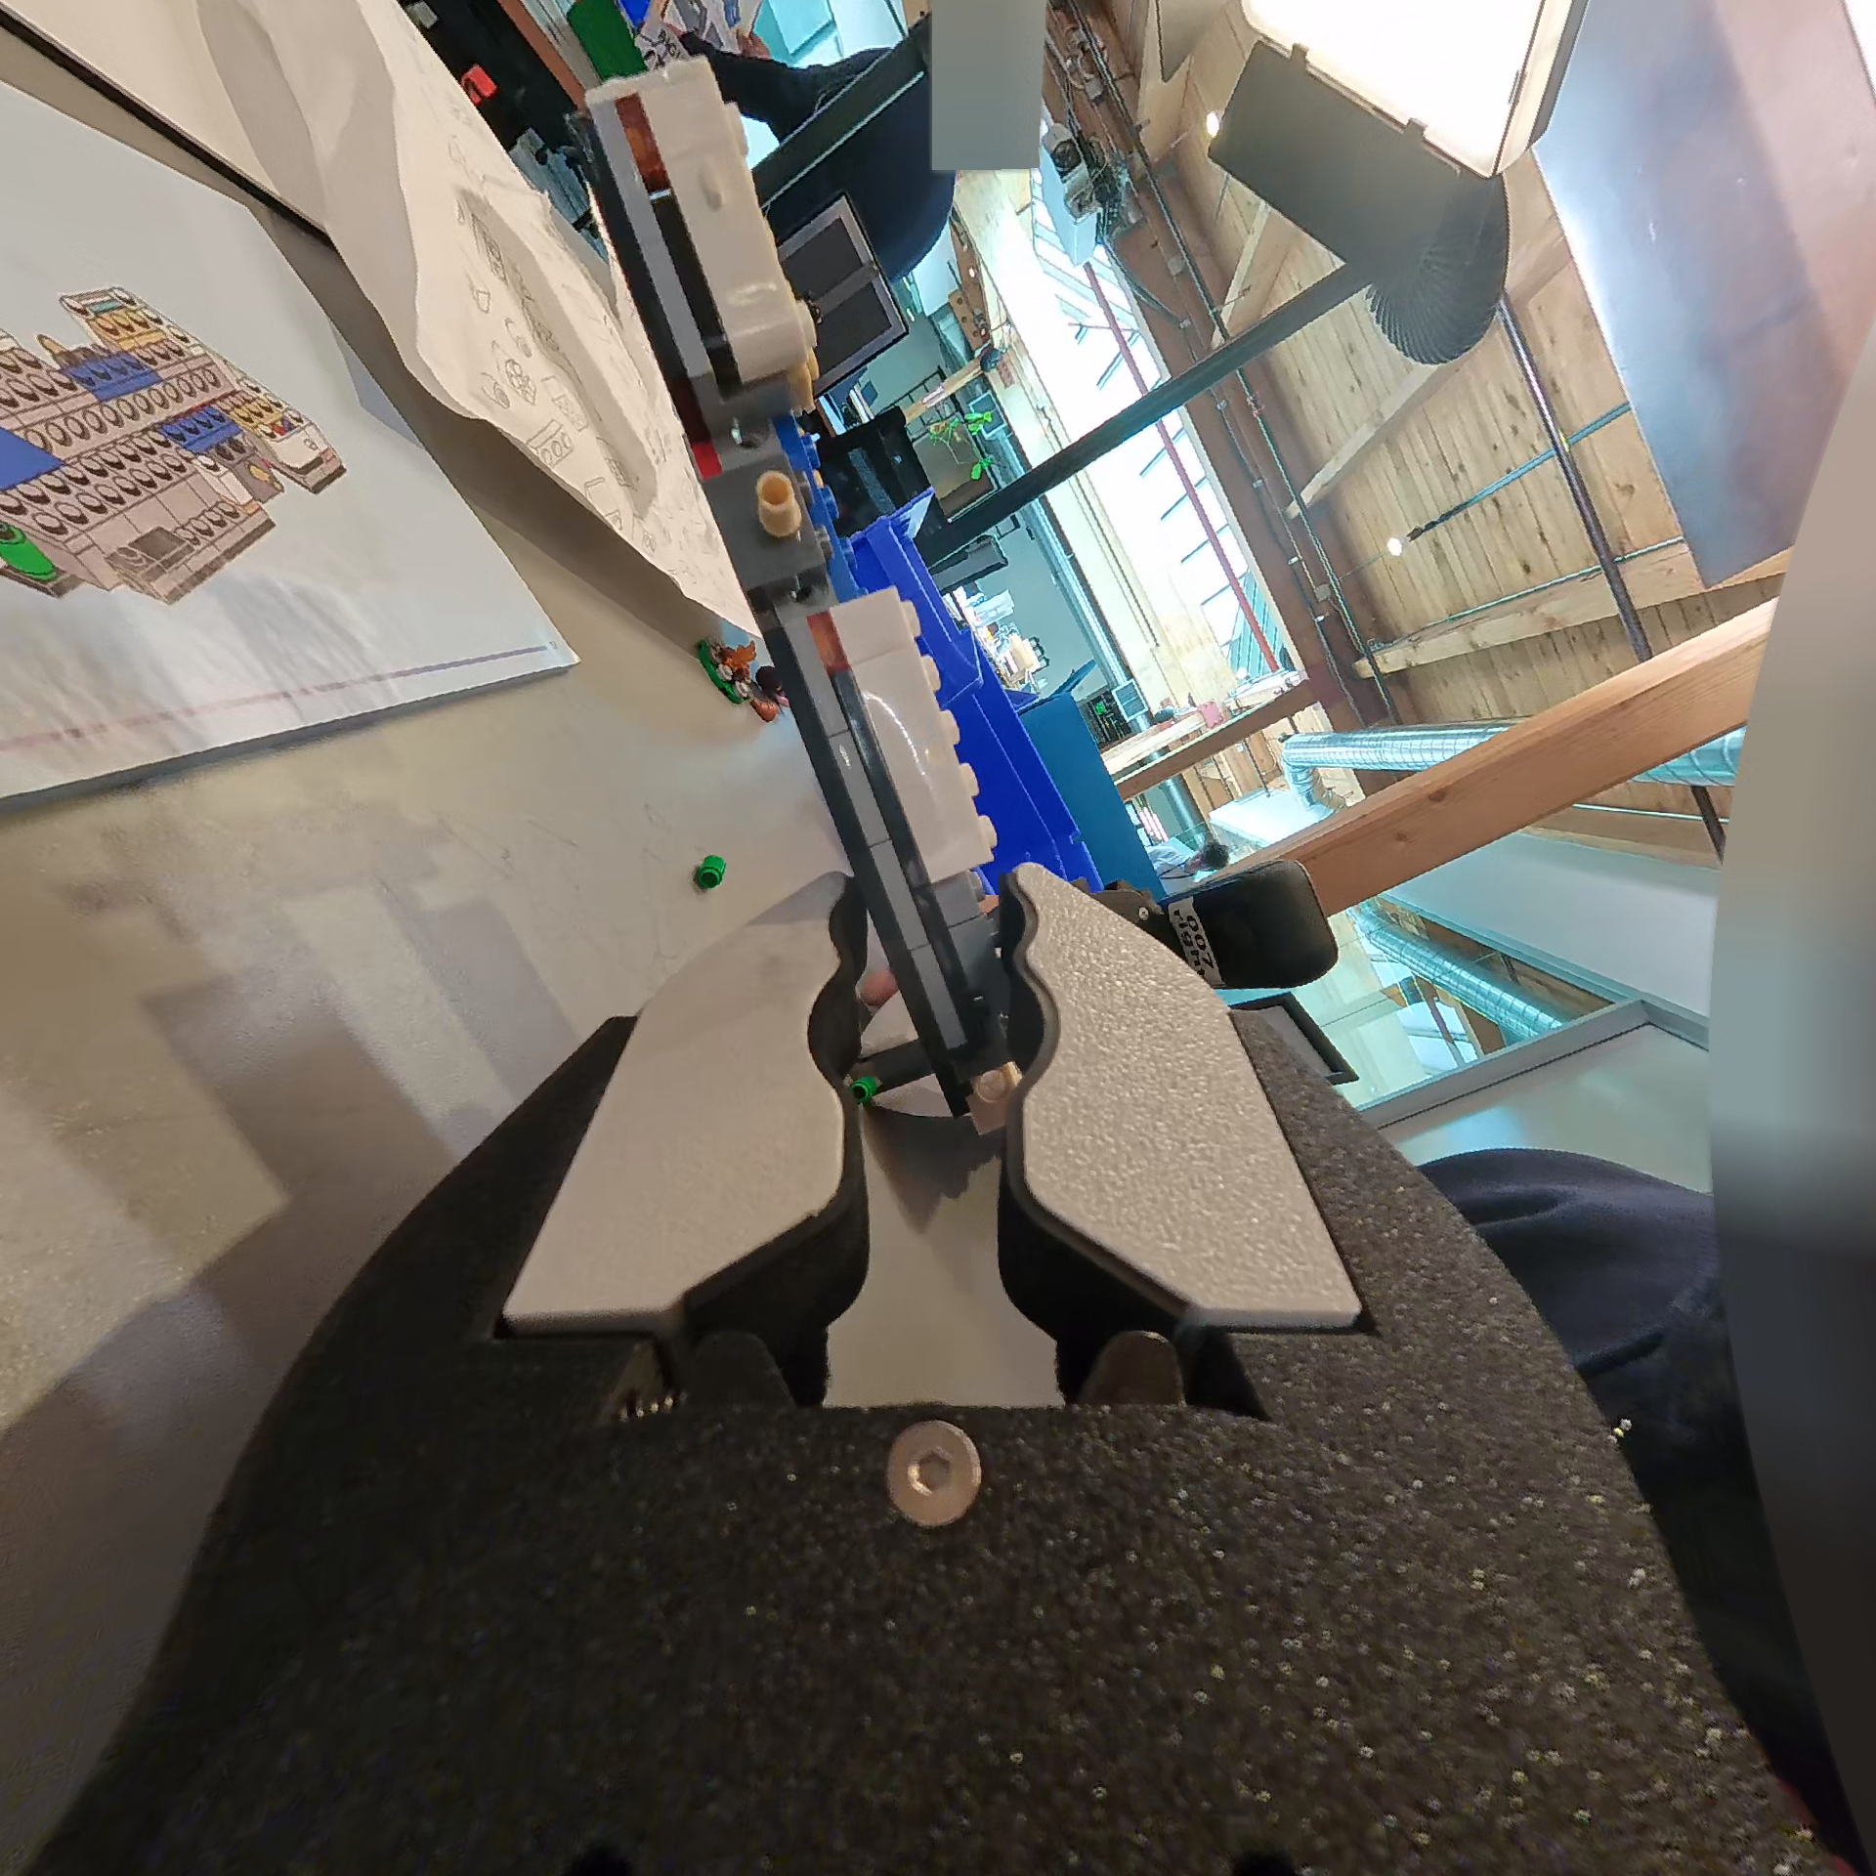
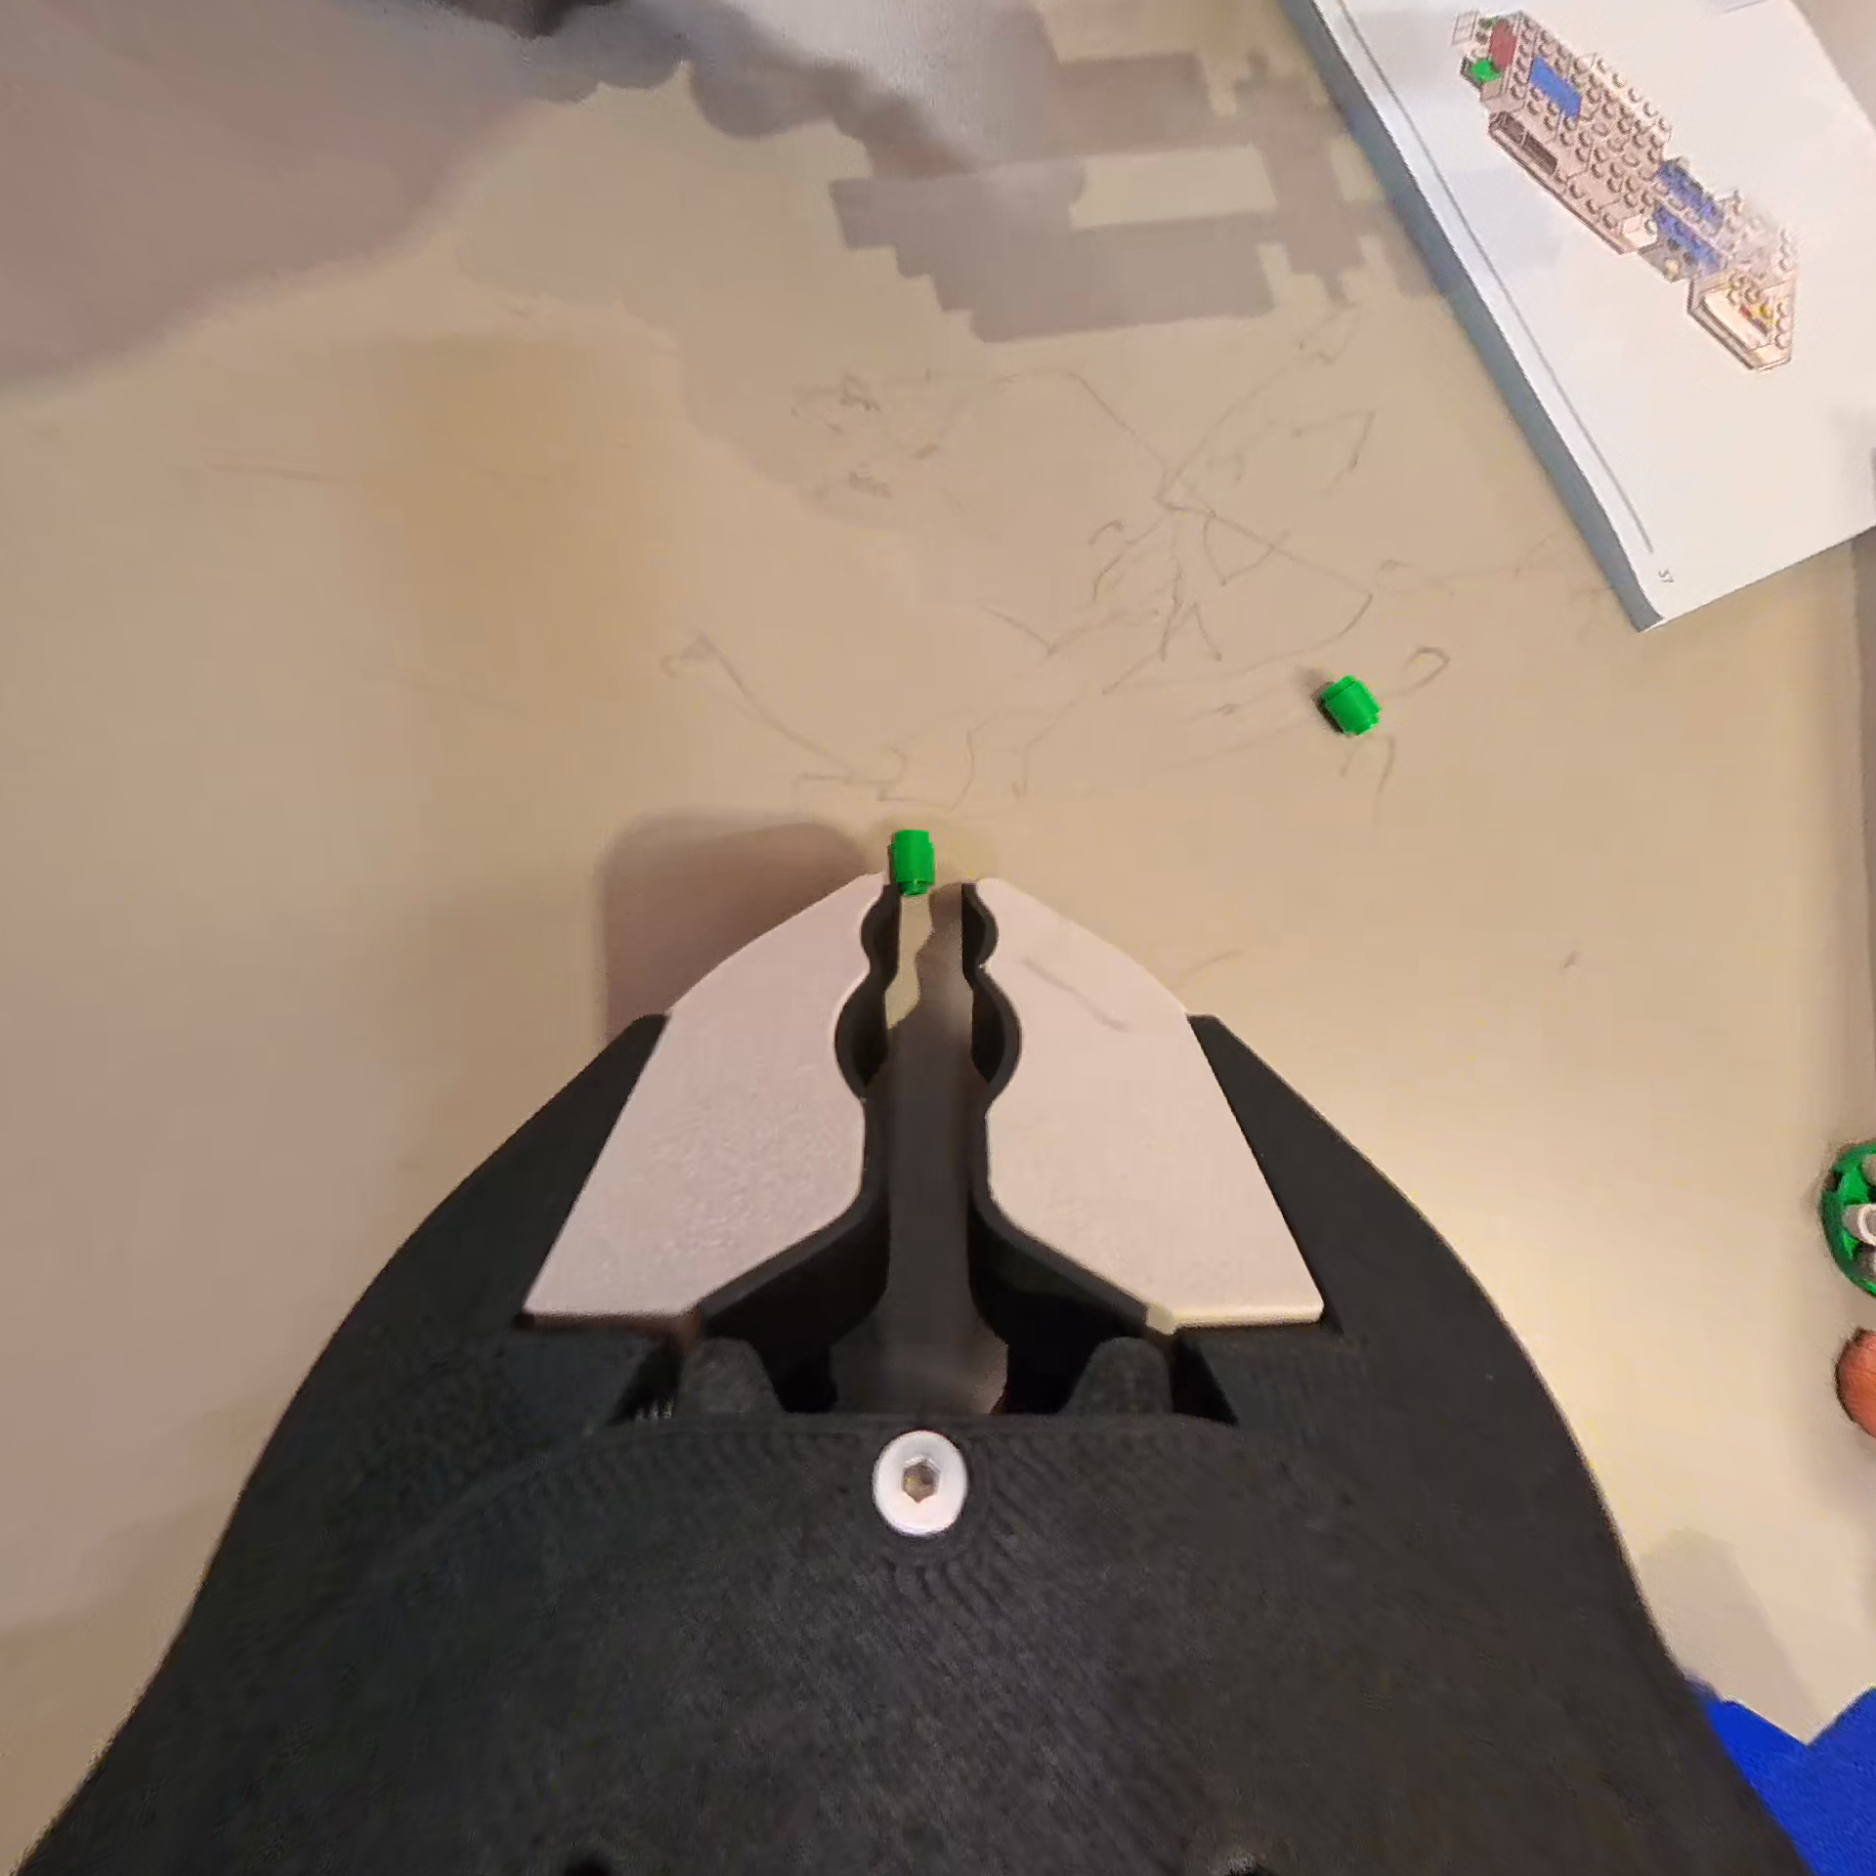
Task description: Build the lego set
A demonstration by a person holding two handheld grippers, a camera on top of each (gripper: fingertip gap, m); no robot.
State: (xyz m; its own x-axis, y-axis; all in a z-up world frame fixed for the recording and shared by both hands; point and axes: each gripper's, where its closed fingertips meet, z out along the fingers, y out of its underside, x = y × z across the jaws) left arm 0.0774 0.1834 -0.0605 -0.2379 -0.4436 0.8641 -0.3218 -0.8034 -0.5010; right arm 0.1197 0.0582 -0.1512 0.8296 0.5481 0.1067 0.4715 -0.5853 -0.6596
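My left gripper (image 1: 934, 898) is shut on a long brick model (image 1: 893, 772) of grey, dark and white bricks. It holds the model by its near end, and the model sticks out ahead, above the table (image 1: 406, 964). My right gripper (image 2: 926, 885) hovers low over the table (image 2: 508, 609) with its jaws a little apart and nothing between them. A small green round brick (image 2: 911, 861) lies on the table just ahead of its left fingertip (image 2: 873, 914); the right pad stands clear of it.
A second green round brick (image 2: 1348, 704) lies to the right and also shows in the left wrist view (image 1: 710, 871). An open instruction booklet (image 2: 1624, 254) (image 1: 254, 487) lies nearby, with a folded paper sheet (image 1: 528, 335), blue bins (image 1: 975, 660) and a small green and brown assembly (image 1: 736, 670). My hands' fingertips stand some 15 centimeters from each other.
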